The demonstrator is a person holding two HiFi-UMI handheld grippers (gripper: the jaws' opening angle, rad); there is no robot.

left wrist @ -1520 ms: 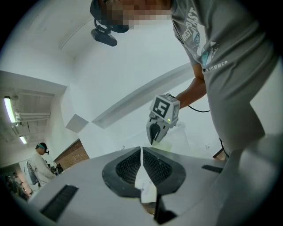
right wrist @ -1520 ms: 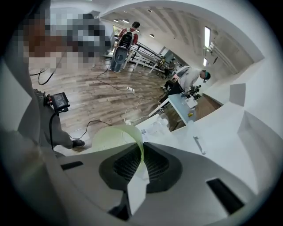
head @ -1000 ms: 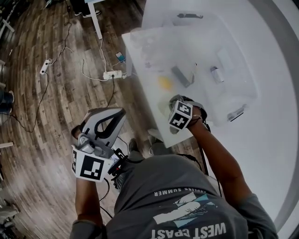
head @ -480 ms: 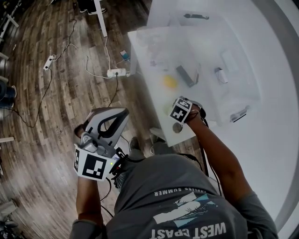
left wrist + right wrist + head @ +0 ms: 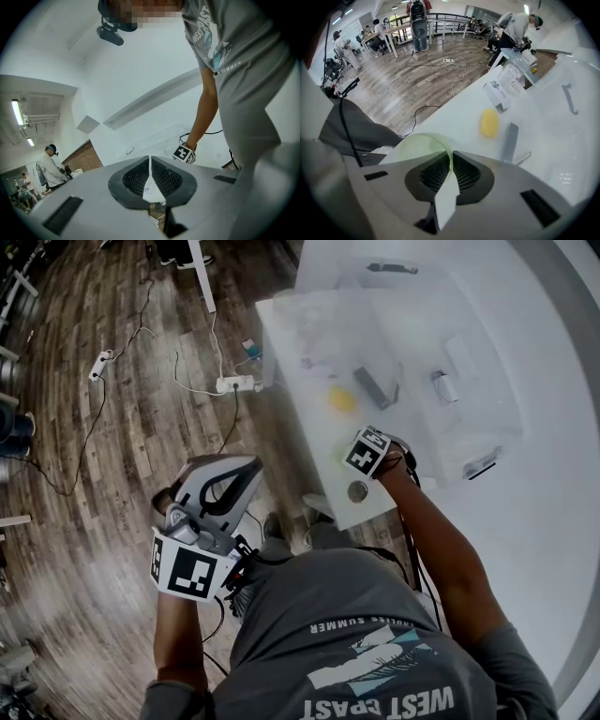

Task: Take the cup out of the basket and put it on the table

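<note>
A: Where's the pale green translucent plastic cup (image 5: 417, 147)?
B: You're pinching its rim with the right gripper (image 5: 451, 157) at the white table (image 5: 459, 108) near corner; be lowering it level, while your left gripper (image 5: 150, 161) is idling, jaws together, empty

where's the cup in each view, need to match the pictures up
Head view: cup just right of centre, directly below the upper marker cube.
Left gripper view: cup not made out; that same marker cube shows right of centre.
Right gripper view: left of centre, pale green rim pinched in the right claw.
Shared landmark: yellow object, beyond the cup in head and right gripper views.
</note>
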